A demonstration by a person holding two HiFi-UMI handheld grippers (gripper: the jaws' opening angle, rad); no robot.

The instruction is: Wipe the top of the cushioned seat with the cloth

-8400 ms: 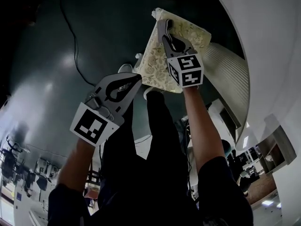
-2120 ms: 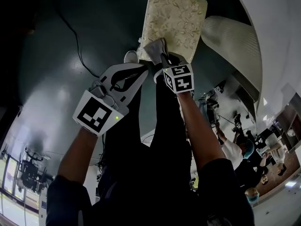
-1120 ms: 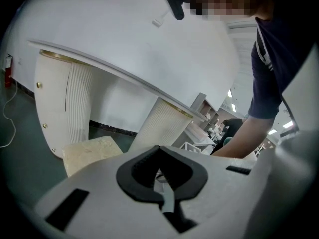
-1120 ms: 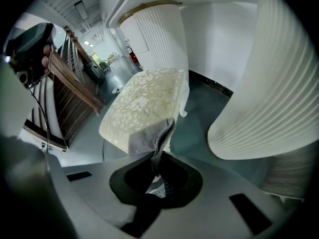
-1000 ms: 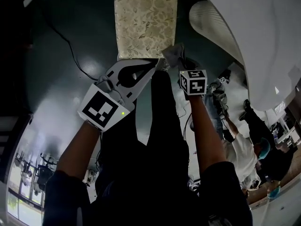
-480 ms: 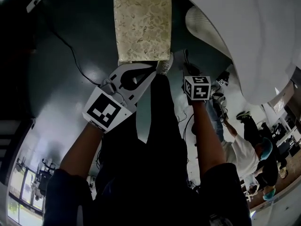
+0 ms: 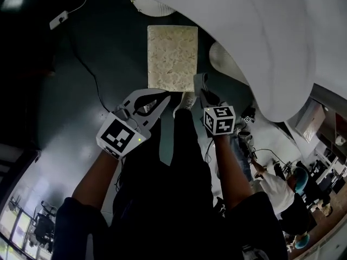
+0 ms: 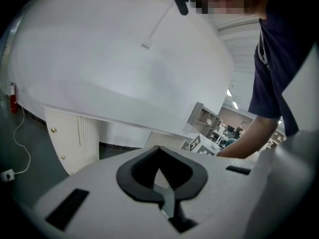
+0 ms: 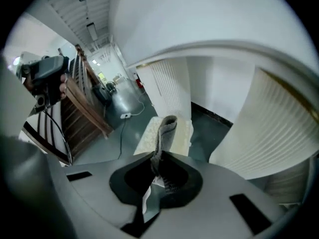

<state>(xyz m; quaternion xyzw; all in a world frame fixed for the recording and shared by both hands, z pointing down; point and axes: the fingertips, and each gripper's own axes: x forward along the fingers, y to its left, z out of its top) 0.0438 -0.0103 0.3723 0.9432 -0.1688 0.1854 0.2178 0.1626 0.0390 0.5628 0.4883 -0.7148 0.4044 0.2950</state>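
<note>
The cushioned seat is a pale rectangle with a leafy pattern, standing on the dark floor ahead of me. My right gripper hovers off its near right corner, shut on the grey cloth. In the right gripper view the cloth stands up out of the right gripper, with the seat behind it. My left gripper is shut and empty, just short of the seat's near edge. In its own view the left gripper points at a white curved wall, not at the seat.
A big white curved structure with a ribbed panel rises right of the seat. A black cable and a power strip lie on the floor at left. Wooden frames and a grey tank stand farther off. People are at the lower right.
The right gripper drew the cloth back across the seat top and off its near right corner. The seat now looks smaller and farther away. The left gripper stayed shut by the near edge.
</note>
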